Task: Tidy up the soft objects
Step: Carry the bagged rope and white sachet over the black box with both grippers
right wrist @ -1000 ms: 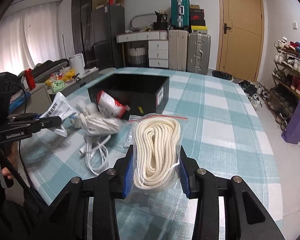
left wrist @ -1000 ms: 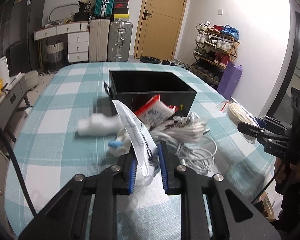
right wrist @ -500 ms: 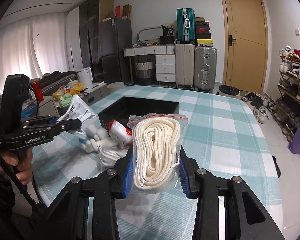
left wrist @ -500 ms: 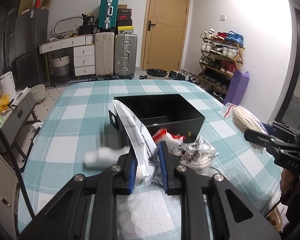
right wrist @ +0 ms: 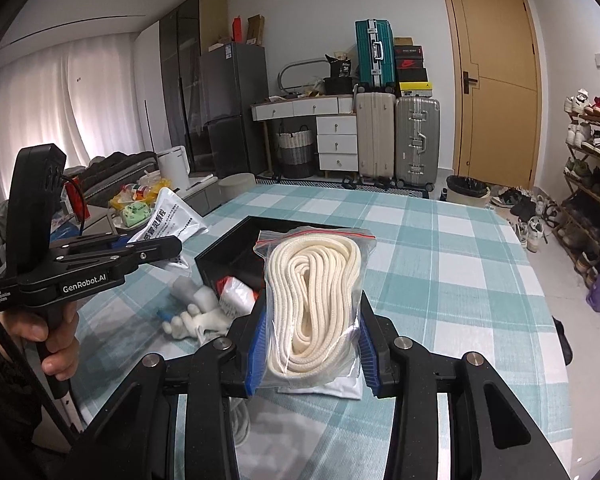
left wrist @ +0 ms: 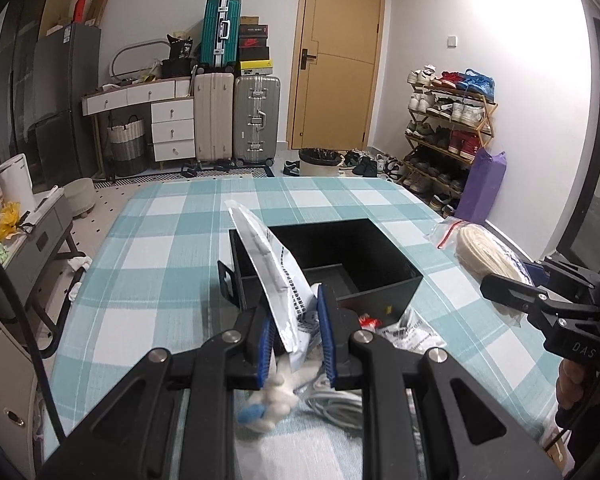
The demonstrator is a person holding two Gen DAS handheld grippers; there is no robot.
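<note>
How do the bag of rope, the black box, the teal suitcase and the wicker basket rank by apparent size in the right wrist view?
1. Bag of rope, though it sits nearest the camera.
2. Black box, partly hidden behind the bag.
3. Teal suitcase and wicker basket look alike; no ranking.

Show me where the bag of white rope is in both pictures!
Left wrist view: bag of white rope at the right edge, held in the right gripper.
Right wrist view: bottom middle, standing between that gripper's fingers.
Shared landmark: the black box.
</note>
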